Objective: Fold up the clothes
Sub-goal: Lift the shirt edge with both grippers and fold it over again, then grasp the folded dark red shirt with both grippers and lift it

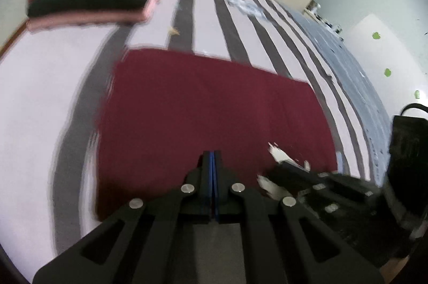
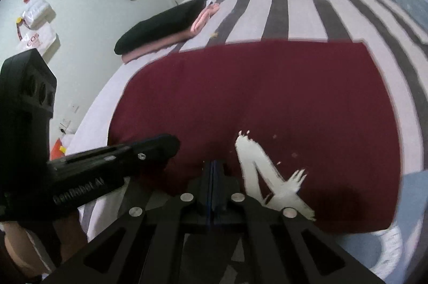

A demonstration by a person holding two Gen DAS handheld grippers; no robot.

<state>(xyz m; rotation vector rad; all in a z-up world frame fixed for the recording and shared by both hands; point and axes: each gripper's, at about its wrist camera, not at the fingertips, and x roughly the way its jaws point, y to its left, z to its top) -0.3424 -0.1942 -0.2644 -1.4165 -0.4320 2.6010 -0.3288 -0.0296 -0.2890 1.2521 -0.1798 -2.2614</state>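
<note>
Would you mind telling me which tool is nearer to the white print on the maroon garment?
The right tool: the white print lies just beside its closed tips, to their right. The left tool sits farther off, on the right tool's other side.

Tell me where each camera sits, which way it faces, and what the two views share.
Left wrist: sits behind the left tongs, looking along them across the maroon garment on the striped bed; right tongs intrude lower right.
Right wrist: sits behind the right tongs, looking over the same garment and its white print; left tongs enter from the left.
Shared: garment, bed, folded stack.
</note>
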